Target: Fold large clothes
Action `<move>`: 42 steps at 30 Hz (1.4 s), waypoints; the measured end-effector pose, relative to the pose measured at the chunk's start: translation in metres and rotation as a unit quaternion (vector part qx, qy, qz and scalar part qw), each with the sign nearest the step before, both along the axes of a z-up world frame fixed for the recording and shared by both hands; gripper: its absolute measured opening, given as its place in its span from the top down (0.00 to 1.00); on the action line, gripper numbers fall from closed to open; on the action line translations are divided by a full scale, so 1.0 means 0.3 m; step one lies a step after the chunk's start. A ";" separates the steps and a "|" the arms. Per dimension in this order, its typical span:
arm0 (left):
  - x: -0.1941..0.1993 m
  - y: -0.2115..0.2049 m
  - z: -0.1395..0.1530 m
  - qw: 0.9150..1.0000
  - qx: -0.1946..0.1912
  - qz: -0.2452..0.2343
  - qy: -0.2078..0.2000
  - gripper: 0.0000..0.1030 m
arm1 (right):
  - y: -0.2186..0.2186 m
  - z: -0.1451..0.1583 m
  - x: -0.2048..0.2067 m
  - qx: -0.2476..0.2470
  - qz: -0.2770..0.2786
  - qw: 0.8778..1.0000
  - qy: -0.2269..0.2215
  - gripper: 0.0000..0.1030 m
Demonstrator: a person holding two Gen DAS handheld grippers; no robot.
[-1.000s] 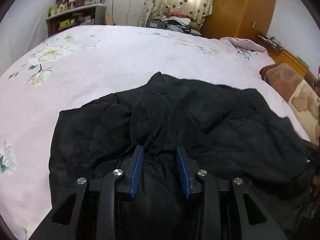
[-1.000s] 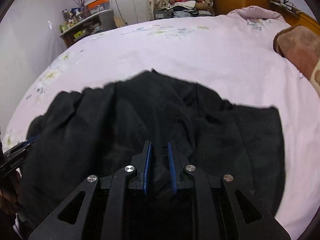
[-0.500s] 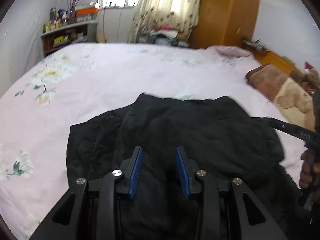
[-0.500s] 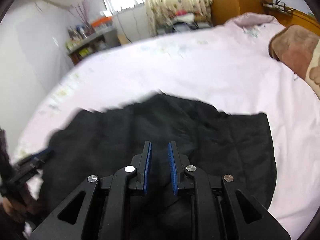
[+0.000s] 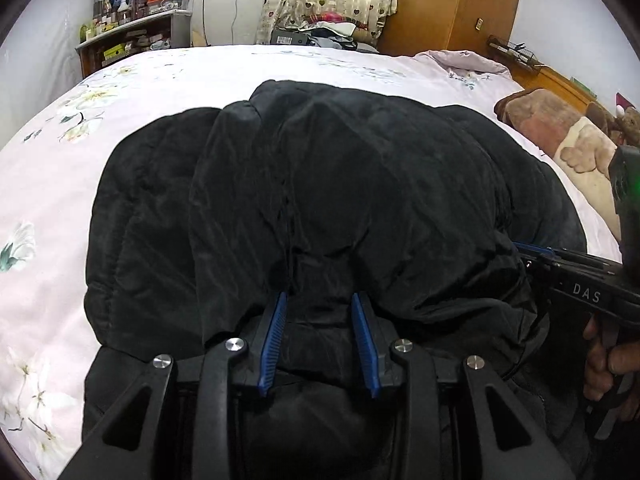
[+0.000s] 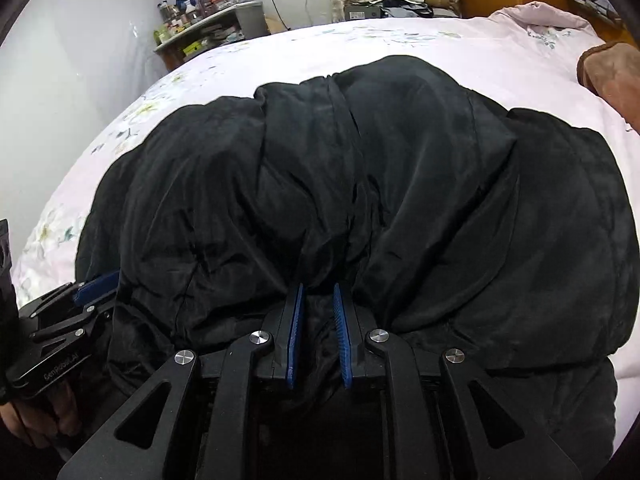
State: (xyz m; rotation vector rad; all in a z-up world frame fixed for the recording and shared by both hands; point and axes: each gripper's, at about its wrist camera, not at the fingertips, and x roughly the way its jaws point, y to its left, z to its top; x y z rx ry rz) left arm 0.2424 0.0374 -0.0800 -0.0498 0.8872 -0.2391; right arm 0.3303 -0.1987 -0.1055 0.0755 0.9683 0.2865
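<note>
At bottom centre of the left wrist view, left gripper (image 5: 320, 338) is clamped on a bunched edge of the black jacket (image 5: 340, 200); fabric fills the gap between the blue pads (image 5: 274, 340). Same story bottom centre of the right wrist view: right gripper (image 6: 319, 332) has its jaws closing, almost together, on a thinner pinch of the same hem. Each tool shows at the edge of the other's frame, so the 2 grips sit well apart along 1 edge.

Jacket is doubled over on the pink floral bedsheet (image 5: 52, 184), the raised fold ballooning up through mid-frame, the lower layer spread beneath it. Brown pillow (image 5: 560, 136) lies at the right edge of the left view, near the jacket but apart from it.

Risks, my read:
- Fabric looks slick and puffy. Right pinch is thin, so it may slide out if the 2 hands pull unevenly.
- Trapped air in the bulge could make the fold spring back once released.
- The lower layer may drag with the top one and skew the fold line.
- A seam ridge runs up mid-frame and already looks twisted, so the fold may land crooked.
- Carried too far to frame right, the edge could land on the pillow.
</note>
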 end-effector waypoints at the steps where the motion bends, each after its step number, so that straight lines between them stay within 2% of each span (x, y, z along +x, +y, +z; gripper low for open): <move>1: -0.003 -0.002 0.004 1.000 0.000 0.002 0.001 0.65 | -0.001 0.000 -0.003 -0.003 0.000 1.000 -0.003 0.86; 6: -0.026 0.005 0.073 1.000 0.004 -0.007 0.018 0.65 | -0.027 0.080 -0.044 0.004 -0.005 1.000 0.000 0.84; 8: -0.038 0.007 0.114 1.000 0.010 -0.017 0.014 0.65 | -0.062 0.172 -0.060 0.008 -0.009 0.999 -0.043 0.83; 10: -0.042 0.024 0.157 1.000 0.002 -0.014 -0.005 0.65 | -0.103 0.214 -0.046 0.009 -0.015 0.998 -0.062 0.83; 12: -0.031 0.040 0.174 1.000 0.000 -0.003 -0.019 0.65 | -0.143 0.218 -0.007 -0.009 -0.032 0.997 -0.067 0.83; 14: -0.004 0.061 0.138 1.000 0.004 0.012 -0.010 0.65 | -0.183 0.170 0.040 -0.024 -0.047 0.998 -0.041 0.83; 16: 0.022 0.084 0.073 1.000 -0.008 0.019 0.010 0.65 | -0.228 0.097 0.079 -0.008 -0.044 0.999 -0.004 0.83; 17: 0.026 0.089 0.058 1.000 -0.015 0.019 0.010 0.65 | -0.220 0.076 0.079 -0.003 -0.041 0.999 -0.001 0.83; 21: 0.004 0.093 0.079 1.000 -0.010 0.019 0.005 0.65 | -0.204 0.114 0.057 -0.027 -0.040 0.999 -0.014 0.83; 23: -0.018 0.096 0.121 1.000 -0.016 0.020 -0.003 0.65 | -0.173 0.152 0.022 -0.044 -0.049 0.998 -0.022 0.83; 28: -0.118 0.054 0.195 0.998 -0.054 -0.008 -0.018 0.65 | -0.078 0.226 -0.091 -0.029 -0.017 0.998 -0.054 0.83; 31: -0.127 -0.011 0.154 0.998 -0.051 -0.033 -0.004 0.65 | 0.001 0.197 -0.142 -0.011 0.014 0.999 -0.040 0.83; 36: -0.081 -0.044 -0.001 0.997 -0.030 -0.031 0.057 0.65 | 0.071 0.049 -0.132 -0.042 0.035 0.999 0.006 0.83; 39: -0.071 -0.025 -0.034 0.997 -0.042 -0.025 0.062 0.65 | 0.064 0.006 -0.109 -0.030 0.028 0.999 0.017 0.83; 42: -0.070 -0.030 -0.046 0.997 -0.036 -0.025 0.058 0.65 | 0.061 -0.005 -0.093 -0.028 0.026 0.999 0.019 0.83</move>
